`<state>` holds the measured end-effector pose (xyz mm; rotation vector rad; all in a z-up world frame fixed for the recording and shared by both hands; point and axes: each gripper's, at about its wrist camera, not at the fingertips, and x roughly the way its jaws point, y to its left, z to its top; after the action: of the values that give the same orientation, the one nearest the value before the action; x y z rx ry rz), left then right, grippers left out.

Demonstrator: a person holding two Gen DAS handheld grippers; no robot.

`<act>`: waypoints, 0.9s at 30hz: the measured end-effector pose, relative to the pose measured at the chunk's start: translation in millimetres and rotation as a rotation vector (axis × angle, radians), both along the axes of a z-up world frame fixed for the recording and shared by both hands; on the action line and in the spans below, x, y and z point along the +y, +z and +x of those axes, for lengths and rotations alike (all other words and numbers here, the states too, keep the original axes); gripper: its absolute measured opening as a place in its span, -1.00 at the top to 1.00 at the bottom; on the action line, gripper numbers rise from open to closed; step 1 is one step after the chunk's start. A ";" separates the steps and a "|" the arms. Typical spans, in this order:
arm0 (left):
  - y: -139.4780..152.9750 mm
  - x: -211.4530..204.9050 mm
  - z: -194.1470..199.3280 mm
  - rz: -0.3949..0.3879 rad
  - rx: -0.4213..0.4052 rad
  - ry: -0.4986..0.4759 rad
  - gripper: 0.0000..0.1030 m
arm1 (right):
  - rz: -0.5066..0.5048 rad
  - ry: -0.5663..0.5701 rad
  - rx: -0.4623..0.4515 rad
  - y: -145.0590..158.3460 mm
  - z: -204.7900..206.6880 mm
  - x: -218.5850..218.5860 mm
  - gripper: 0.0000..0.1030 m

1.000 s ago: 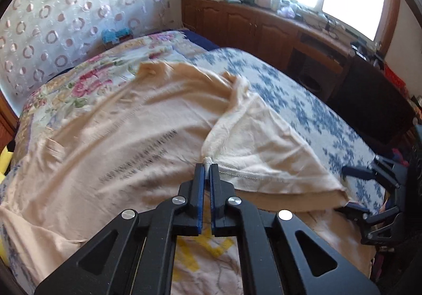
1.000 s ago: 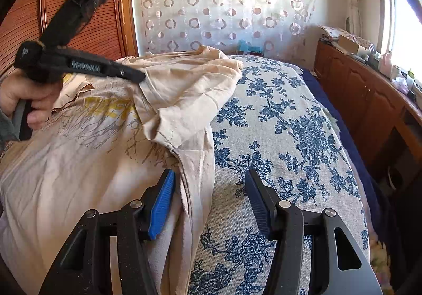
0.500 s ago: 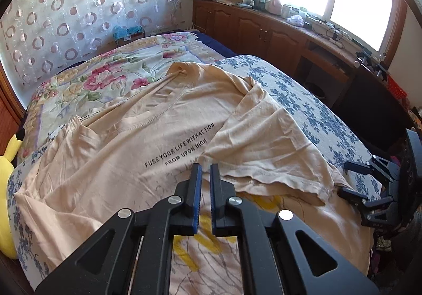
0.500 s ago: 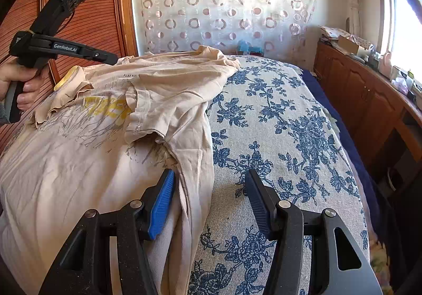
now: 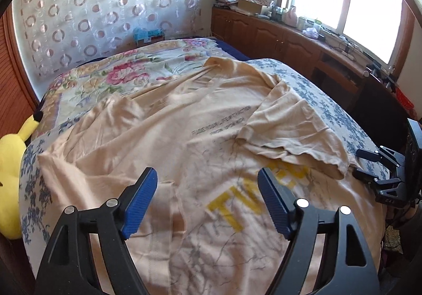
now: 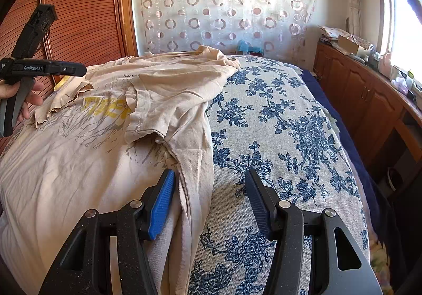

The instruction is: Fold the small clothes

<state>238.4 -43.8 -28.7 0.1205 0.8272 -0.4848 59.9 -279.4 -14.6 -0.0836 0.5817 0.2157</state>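
the beige t-shirt (image 5: 200, 120) lies spread across the bed (image 6: 277, 120), over its blue-flowered cover, one sleeve (image 5: 292, 131) folded in over the chest print. the left gripper (image 5: 208, 200) hangs above the shirt's lower front; its jaws have just been opening and stand wide, nothing between them. the right gripper (image 6: 211, 202) sits at the shirt's side edge, jaws partly apart, a fold of the hem lying loose between them, unpinched. a yellow plush toy (image 5: 10, 163) rests at the bed's far left edge.
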 end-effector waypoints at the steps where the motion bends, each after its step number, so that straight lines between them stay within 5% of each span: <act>1: -1.3 5.5 -1.2 -0.002 0.003 0.010 -0.54 | 0.000 0.000 0.000 0.0 0.2 -0.2 -0.10; 7: -6.0 45.2 7.0 0.010 0.027 0.097 -0.54 | -0.014 0.013 0.008 1.2 1.2 0.3 -0.12; 12: -11.0 82.3 20.9 0.014 0.036 0.163 -0.54 | -0.039 0.012 0.100 17.2 14.1 -4.2 -0.22; 16: -15.9 102.4 30.8 0.006 0.037 0.204 -0.54 | -0.051 0.035 0.041 47.7 19.7 -9.9 -0.24; 27: -39.1 143.9 64.5 0.003 0.072 0.286 -0.54 | -0.052 0.107 0.082 69.5 122.1 -0.4 -0.25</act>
<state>302.8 100.1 -67.7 -0.0127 0.8991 -0.2197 182.0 -279.8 54.8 -0.1574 0.6649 0.3086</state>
